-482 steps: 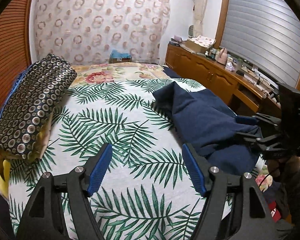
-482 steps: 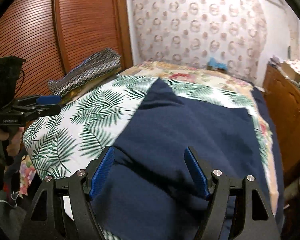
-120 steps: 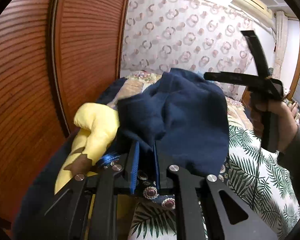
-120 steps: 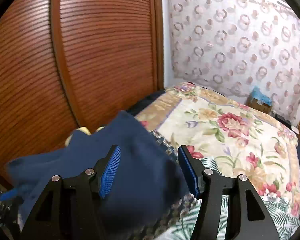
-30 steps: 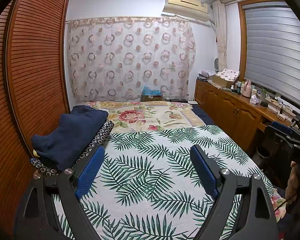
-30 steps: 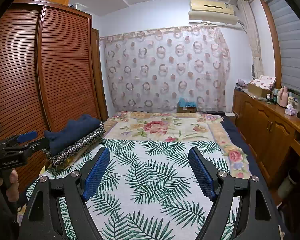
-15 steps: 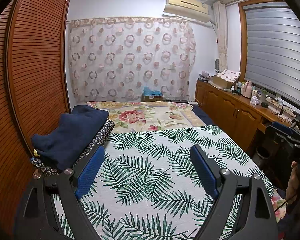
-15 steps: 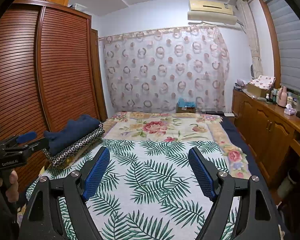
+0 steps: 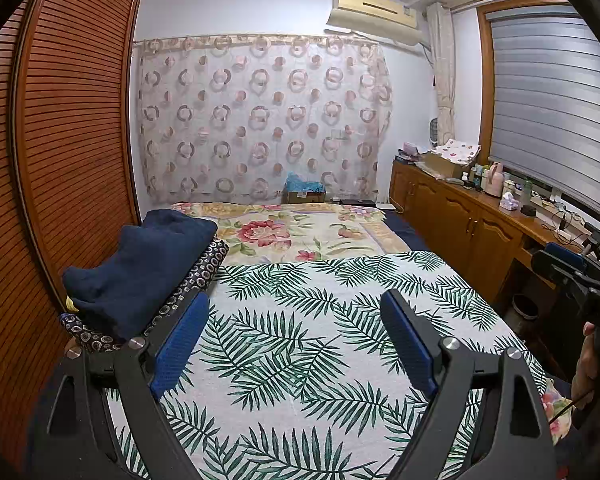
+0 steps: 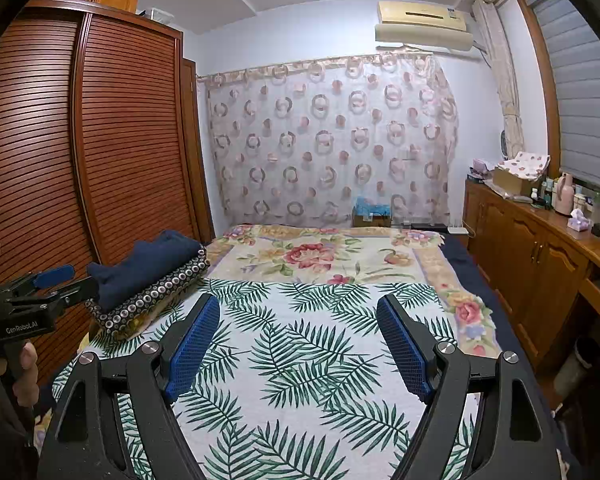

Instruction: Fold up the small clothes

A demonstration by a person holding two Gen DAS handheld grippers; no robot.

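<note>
Since a few seconds back the navy garment (image 9: pixel 140 264) has gone from being pinched in the left gripper (image 9: pixel 294 336) to sitting folded on the patterned cushion (image 10: pixel 152 300) by the wardrobe (image 10: pixel 80 152). Both the left gripper and right gripper (image 10: pixel 300 344) now hover over the palm-leaf bedspread (image 9: pixel 300 320), jaws spread wide, holding nothing.

A home bedroom: a bed (image 9: pixel 300 280) ahead of the claws, wardrobe (image 10: pixel 100 160) left, curtain (image 9: pixel 260 120) beyond, cupboards (image 9: pixel 460 232) right.
</note>
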